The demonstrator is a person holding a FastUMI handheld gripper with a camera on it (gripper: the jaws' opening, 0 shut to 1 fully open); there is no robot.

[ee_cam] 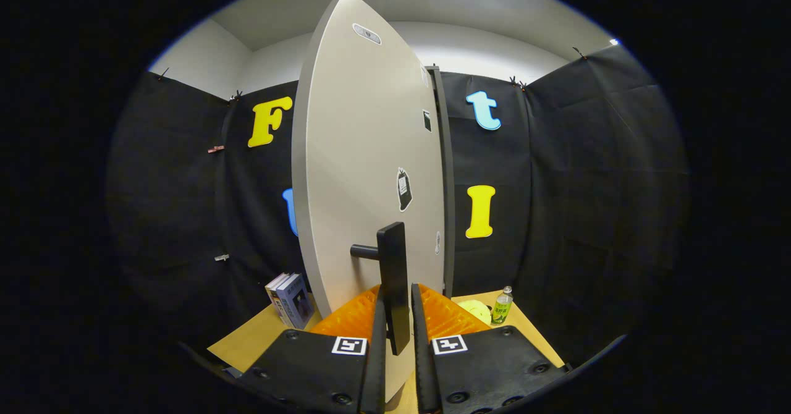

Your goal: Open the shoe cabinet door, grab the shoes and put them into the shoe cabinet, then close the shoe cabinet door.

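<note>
The shoe cabinet's pale grey door [364, 173] stands swung outward, and I see it almost edge-on right in front of me. Its black bar handle [393, 266] stands out from the door on a short stem. The bar runs down between my two fingers. My gripper [397, 290] is shut on the handle, with a finger pressed against each side of the bar. Behind the door's right edge rises the dark upright edge of the cabinet body [446, 185]. The door hides the cabinet's inside.
The cabinet stands on a tan wooden table [247, 340]. Two upright books [290, 299] lean left of the door's foot. To the right of the fingers are a green drink bottle [502, 306] and a pale yellow round object [476, 309].
</note>
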